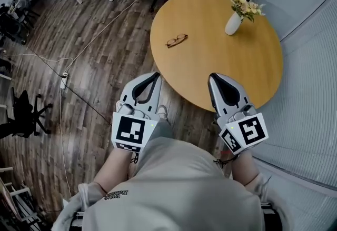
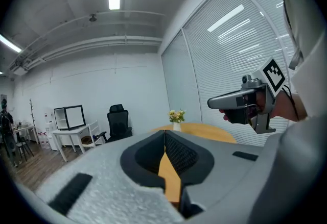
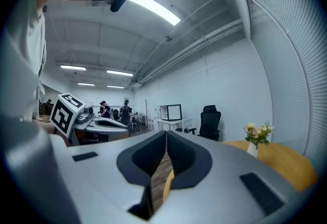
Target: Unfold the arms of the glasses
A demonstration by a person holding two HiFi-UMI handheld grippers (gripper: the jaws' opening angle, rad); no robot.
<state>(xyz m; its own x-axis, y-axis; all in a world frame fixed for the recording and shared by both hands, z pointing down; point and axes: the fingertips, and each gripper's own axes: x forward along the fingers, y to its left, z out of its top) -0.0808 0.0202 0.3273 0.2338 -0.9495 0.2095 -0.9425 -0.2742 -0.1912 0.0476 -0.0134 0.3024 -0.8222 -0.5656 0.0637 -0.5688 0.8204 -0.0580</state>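
Both tongs are closed, tips together, with nothing between them. From the head view, my left tongs (image 1: 152, 75) sit at the near rim of the round bench (image 1: 221, 74), over the wood floor (image 1: 89, 61), and my right tongs (image 1: 215, 77) overlap that rim further right. The glasses (image 1: 176, 40) lie on the bench's left part near its edge, well apart from both tongs and untouched; I cannot tell how their arms lie. A vase (image 1: 233, 23) of flowers stands toward the far right side, well clear of the glasses.
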